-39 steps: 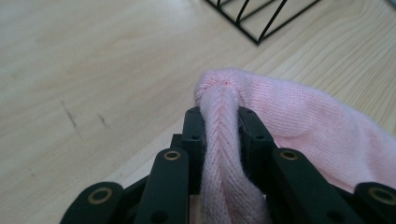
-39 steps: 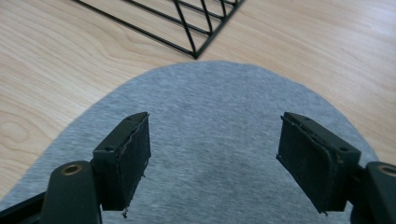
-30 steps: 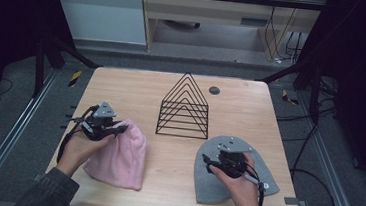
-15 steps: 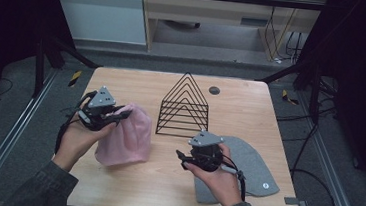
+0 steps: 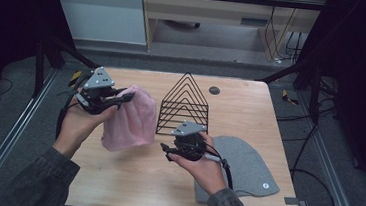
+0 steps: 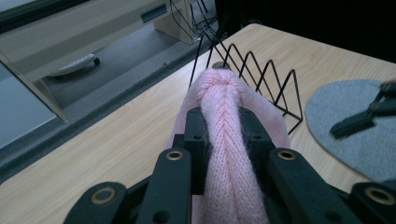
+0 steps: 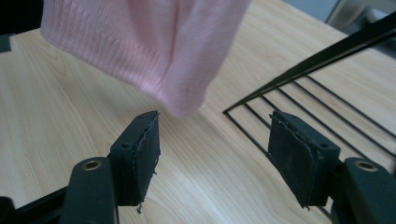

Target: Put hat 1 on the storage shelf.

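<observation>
On the pale wooden table (image 5: 129,178), left of the black wire triangular rack (image 5: 185,105), hangs the soft pink knitted beanie (image 5: 132,118), lifted off the wood with its lower edge dangling. My left gripper (image 6: 224,126) is clamped on a bunched fold of that knit (the ribbing squeezed between both pads). My right gripper (image 7: 212,144) holds nothing; its jaws stand fairly wide, having just been narrowing a little, below the beanie's hanging edge, near the flat grey felt cap (image 5: 246,163).
</observation>
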The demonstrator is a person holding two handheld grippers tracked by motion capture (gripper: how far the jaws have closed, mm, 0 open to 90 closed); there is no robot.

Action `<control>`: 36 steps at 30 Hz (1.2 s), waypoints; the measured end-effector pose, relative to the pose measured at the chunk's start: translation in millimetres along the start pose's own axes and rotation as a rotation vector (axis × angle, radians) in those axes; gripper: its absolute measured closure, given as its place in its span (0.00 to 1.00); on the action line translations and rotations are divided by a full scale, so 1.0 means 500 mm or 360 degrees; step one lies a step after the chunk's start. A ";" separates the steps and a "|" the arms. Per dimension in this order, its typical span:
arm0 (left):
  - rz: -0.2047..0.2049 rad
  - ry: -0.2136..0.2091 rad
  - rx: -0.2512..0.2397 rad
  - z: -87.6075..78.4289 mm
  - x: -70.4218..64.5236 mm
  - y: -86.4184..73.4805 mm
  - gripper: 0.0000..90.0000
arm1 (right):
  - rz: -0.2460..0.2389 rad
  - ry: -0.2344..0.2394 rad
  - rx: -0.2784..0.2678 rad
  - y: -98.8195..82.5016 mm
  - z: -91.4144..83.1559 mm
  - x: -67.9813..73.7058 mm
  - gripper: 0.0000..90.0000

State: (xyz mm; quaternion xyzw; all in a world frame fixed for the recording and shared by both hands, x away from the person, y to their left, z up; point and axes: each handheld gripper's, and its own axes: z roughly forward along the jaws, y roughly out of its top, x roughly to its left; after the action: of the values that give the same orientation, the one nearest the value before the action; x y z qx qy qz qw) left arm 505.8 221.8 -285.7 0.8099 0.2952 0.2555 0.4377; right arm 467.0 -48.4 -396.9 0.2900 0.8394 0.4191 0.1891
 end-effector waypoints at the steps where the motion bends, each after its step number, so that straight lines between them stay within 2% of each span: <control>1: -0.0002 -0.0003 -0.0008 -0.002 -0.001 0.005 0.85 | 0.0009 0.0023 0.0005 0.003 0.010 0.003 0.39; 4: 0.0009 -0.0018 -0.0040 -0.010 -0.005 0.024 0.85 | 0.0020 0.0052 0.0011 0.012 0.040 0.010 0.43; 5: 0.0009 -0.0023 -0.0049 -0.014 -0.006 0.029 0.85 | 0.0020 0.0052 0.0011 0.012 0.040 0.010 0.43; 7: 0.0009 -0.0026 -0.0067 -0.019 -0.008 0.036 0.85 | 0.0053 0.0053 0.0025 0.020 0.062 0.016 0.45; 11: 0.0000 -0.0040 -0.0085 -0.024 -0.011 0.045 0.85 | 0.0094 0.0083 0.0011 0.028 0.081 0.020 0.47; 12: 0.0003 -0.0047 -0.0083 -0.024 -0.011 0.045 0.85 | 0.0103 0.0100 0.0008 0.029 0.086 0.020 0.53; 13: 0.0002 -0.0049 -0.0083 -0.024 -0.012 0.046 0.85 | 0.0103 0.0100 0.0008 0.029 0.086 0.020 0.53; 15: 0.0004 -0.0053 -0.0080 -0.023 -0.012 0.045 0.85 | 0.0083 0.0121 0.0009 0.031 0.090 0.020 0.71; 16: -0.0004 -0.0059 -0.0080 -0.022 -0.010 0.045 0.84 | 0.0090 0.0163 -0.0013 0.033 0.089 0.016 0.83; 17: -0.0005 -0.0054 -0.0083 -0.023 -0.009 0.045 0.84 | 0.0090 0.0163 -0.0013 0.033 0.089 0.016 0.83; 18: -0.0003 -0.0050 -0.0083 -0.025 -0.003 0.047 0.84 | 0.0082 0.0192 -0.0019 0.037 0.081 0.008 0.90; 19: -0.0003 -0.0050 -0.0083 -0.025 -0.003 0.047 0.84 | 0.0075 0.0193 -0.0016 0.040 0.074 0.003 0.91; 20: -0.0015 -0.0045 -0.0095 -0.027 0.001 0.049 0.84 | 0.0075 0.0193 -0.0016 0.040 0.074 0.003 0.91; 22: -0.0031 -0.0057 -0.0114 -0.029 0.013 0.054 0.84 | 0.0053 0.0188 -0.0024 0.051 0.047 -0.020 0.92; 23: -0.0045 -0.0062 -0.0122 -0.030 0.019 0.056 0.84 | 0.0053 0.0188 -0.0024 0.051 0.047 -0.020 0.92; 25: -0.0071 -0.0096 -0.0147 -0.027 0.033 0.064 0.83 | 0.0022 0.0161 -0.0014 0.065 0.018 -0.046 0.93; 27: -0.0076 -0.0108 -0.0151 -0.027 0.035 0.066 0.83 | 0.0005 0.0145 -0.0012 0.071 0.005 -0.057 0.93; 30: -0.0112 -0.0162 -0.0191 -0.021 0.040 0.073 0.83 | -0.0028 0.0116 -0.0008 0.080 -0.014 -0.073 0.93; 34: -0.0129 -0.0170 -0.0205 -0.019 0.044 0.081 0.83 | -0.0043 0.0093 -0.0011 0.090 -0.033 -0.091 0.93; 36: -0.0136 -0.0158 -0.0218 -0.019 0.048 0.089 0.83 | -0.0065 0.0088 -0.0027 0.106 -0.051 -0.110 0.93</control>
State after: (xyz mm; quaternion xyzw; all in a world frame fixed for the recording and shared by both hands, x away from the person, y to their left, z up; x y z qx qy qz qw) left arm 527.2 224.1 -239.0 0.7764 0.2894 0.2158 0.5167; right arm 511.9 -73.6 -334.8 0.2594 0.8465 0.4300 0.1768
